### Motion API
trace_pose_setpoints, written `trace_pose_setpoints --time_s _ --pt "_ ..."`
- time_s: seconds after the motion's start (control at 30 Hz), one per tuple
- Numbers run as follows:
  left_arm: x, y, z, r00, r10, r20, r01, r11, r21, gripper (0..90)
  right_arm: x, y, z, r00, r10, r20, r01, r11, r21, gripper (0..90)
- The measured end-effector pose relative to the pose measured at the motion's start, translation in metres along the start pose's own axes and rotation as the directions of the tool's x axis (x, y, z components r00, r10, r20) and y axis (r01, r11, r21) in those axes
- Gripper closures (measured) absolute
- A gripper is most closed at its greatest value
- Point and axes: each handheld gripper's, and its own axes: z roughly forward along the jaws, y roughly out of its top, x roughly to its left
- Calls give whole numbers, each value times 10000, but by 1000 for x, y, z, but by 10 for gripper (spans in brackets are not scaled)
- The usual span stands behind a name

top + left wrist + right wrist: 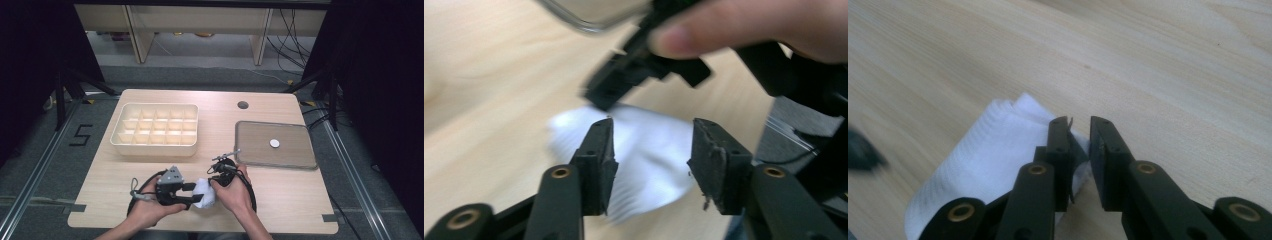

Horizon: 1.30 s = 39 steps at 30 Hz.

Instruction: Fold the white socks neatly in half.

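**Two grippers meet over a white cloth at the table's near edge**

The left gripper (192, 195), held in the person's left hand (150, 210), stands with its jaws well apart; in the left gripper view the white cloth (649, 155) lies beyond and between them, and the pads are not pressing on it. The right gripper (216, 176), in the right hand (235, 192), shows a narrow gap between its jaws in the right gripper view, where the cloth (993, 160) sits beside and under the left-hand jaw; whether a fold is pinched cannot be told. Seen from the high view, the crumpled cloth (205, 194) rests on the wooden table (280, 195) close to the middle of its near edge, between the two grippers. Farther back, a cream divided tray (155, 131) stands toward the far left corner, and a shallow clear tray (295, 150) holding a small white disc (274, 143) lies along the right side. A round cable hole (243, 105) marks the tabletop near the far edge.
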Motion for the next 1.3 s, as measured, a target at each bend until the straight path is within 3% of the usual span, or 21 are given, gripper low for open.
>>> trace_pose_setpoints --time_s 0.03,0.07,0.1,0.13,0.2,0.27,0.3,0.33,0.47,0.5,0.67,0.8,0.87,0.9,1.03,1.1,1.2,1.3 --pt "5 1 -3 9997 -192 -157 191 9998 -65 481 -1 -1 0 9992 -399 103 400 9991 -151 757" --pt "10 1 -5 9992 -321 -246 316 9993 -192 472 -1 -1 -1 9987 -489 116 492 9985 -247 743" --pt "14 1 -7 9983 -385 -434 381 9992 -98 464 -1 -1 -2 9984 -555 107 557 9981 -267 733" --pt "18 0 -7 9968 -506 -616 502 9987 -75 458 1 -1 -3 9993 -329 165 333 9991 -246 724" --pt "22 -2 -5 9954 -692 -661 695 9976 27 448 2 0 -5 9984 -535 159 541 9977 -409 710" --pt "24 -4 -2 9945 -946 -446 955 9953 172 439 2 1 -7 9977 -652 197 662 9964 -534 698" --pt "25 -5 0 9936 -1072 -344 1078 9941 145 436 4 1 -9 9986 -493 184 501 9977 -453 694" --pt "24 -5 1 9926 -1115 -474 1126 9934 210 435 4 1 -10 9975 -690 141 698 9957 -609 687" --pt "25 -6 5 9918 -1217 -386 1228 9920 287 424 9 1 -18 9978 -657 41 658 9948 -784 658" --pt "25 -7 6 9908 -1320 -308 1330 9906 310 422 8 1 -20 9963 -853 48 854 9919 -940 652" --pt "28 -9 9 9843 -1760 -148 1765 9832 468 408 9 0 -27 9985 -540 -49 531 9928 -1078 620" --pt "31 -11 12 9793 -2016 -171 2023 9775 601 396 1 -3 -29 9991 -335 -240 307 9938 -1072 602" --pt "33 -11 13 9792 -2028 -57 2027 9765 726 389 -2 -4 -30 9995 -308 -24 304 9943 -1023 600" --pt "33 -12 15 9765 -2149 -165 2155 9741 678 387 -5 -7 -32 9997 44 -235 -68 9946 -1036 597" --pt "33 -12 16 9731 -2299 -182 2306 9691 874 383 -12 -12 -37 9999 70 -89 -80 9927 -1206 592" --pt "33 -12 17 9729 -2302 -195 2311 9689 891 382 -13 -15 -38 9990 400 -214 -422 9919 -1196 592" --pt "34 -11 16 9729 -2314 -1 2305 9692 872 380 -17 -19 -41 9984 534 -181 -552 9907 -1247 591" --pt "35 -11 16 9717 -2360 -58 2357 9682 834 379 -20 -21 -42 9980 614 -166 -629 9914 -1148 587"
